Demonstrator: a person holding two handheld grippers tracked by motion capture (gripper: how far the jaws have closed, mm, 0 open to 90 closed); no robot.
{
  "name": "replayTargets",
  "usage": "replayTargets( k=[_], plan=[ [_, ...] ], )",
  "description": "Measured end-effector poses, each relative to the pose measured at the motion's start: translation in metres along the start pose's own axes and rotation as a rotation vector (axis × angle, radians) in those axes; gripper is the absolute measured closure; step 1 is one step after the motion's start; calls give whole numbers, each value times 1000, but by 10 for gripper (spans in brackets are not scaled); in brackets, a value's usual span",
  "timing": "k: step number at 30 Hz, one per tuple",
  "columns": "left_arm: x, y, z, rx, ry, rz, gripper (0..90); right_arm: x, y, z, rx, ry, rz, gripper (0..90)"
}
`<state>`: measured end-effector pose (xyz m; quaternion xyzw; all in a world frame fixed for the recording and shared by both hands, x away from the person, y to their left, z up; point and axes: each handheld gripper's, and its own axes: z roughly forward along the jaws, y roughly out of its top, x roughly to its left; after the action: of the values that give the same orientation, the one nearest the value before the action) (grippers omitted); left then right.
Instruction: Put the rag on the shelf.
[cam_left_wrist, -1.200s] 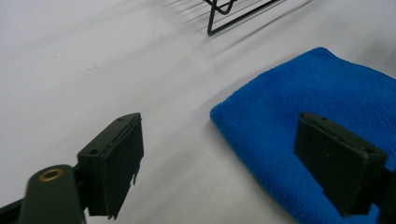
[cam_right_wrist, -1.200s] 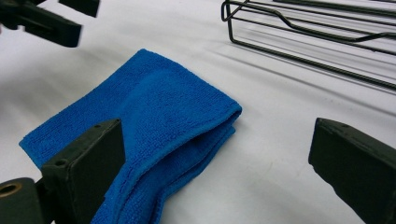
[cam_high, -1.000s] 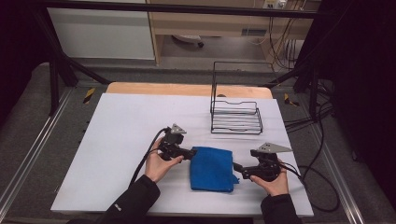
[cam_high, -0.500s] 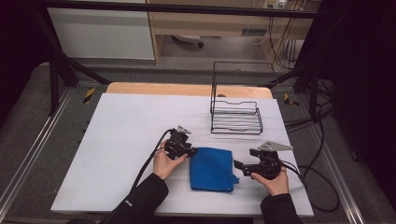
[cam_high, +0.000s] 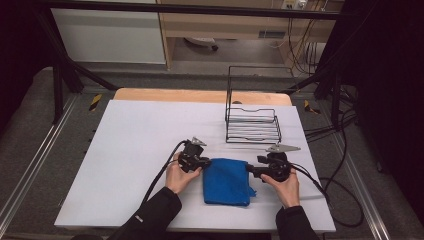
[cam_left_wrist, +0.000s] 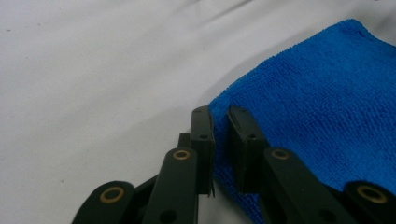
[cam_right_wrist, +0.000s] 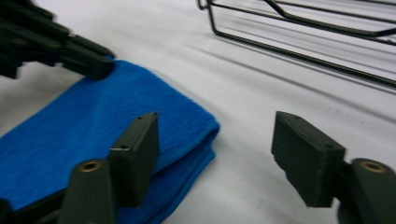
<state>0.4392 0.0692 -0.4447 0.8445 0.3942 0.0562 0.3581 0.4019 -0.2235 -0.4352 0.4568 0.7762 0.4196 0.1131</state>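
Note:
A folded blue cloth (cam_high: 226, 181) lies flat on the white table (cam_high: 140, 135) between my two hands. My left gripper (cam_high: 204, 163) is at the cloth's far left corner. In the left gripper view its jaws (cam_left_wrist: 220, 116) have just been closing and now pinch the cloth's edge (cam_left_wrist: 317, 93) in a narrow gap. My right gripper (cam_high: 250, 170) is at the far right corner. Its jaws (cam_right_wrist: 217, 119) have been closing but still stand wide, one over the cloth (cam_right_wrist: 93, 121) and one over bare table, neither pad pressing on it. The left gripper (cam_right_wrist: 93, 65) also appears at the top left of the right gripper view.
A black wire rack (cam_high: 252, 122) stands on the table just beyond the right gripper, its lower bars (cam_right_wrist: 299, 28) close ahead in the right gripper view. Cables trail from both grippers across the table. Bare white surface stretches to the left and far side.
The left gripper's jaws have closed onto the cloth's left corner. The right gripper has slid left to the cloth's right corner and its jaws have narrowed.

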Motion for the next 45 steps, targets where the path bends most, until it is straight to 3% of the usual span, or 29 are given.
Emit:
replayTargets(
  k=[2,5,8,13,18,27,31,41,45],
  plan=[
    [1,-1,0,-4,-6,9,805,-2,2,8,2,-16,7,378],
    [2,-1,0,-7,-17,13,804,-5,4,18,13,-5,24,426],
    [2,-3,1,-19,-17,19,804,-3,3,26,48,-5,3,463],
    [3,-8,1,-51,-25,28,804,0,0,30,61,-9,-12,539],
    [4,-7,1,-50,-28,31,804,3,-1,30,65,-9,-18,627],
    [3,-7,1,-50,-25,44,804,7,1,31,105,28,76,823],
    [3,-7,1,-49,-22,56,804,6,2,31,115,41,106,864],
    [5,-6,-6,-52,-46,39,857,6,9,16,35,69,98,874],
    [3,-5,-18,-92,-54,38,858,11,12,11,3,62,69,874]
  ],
)
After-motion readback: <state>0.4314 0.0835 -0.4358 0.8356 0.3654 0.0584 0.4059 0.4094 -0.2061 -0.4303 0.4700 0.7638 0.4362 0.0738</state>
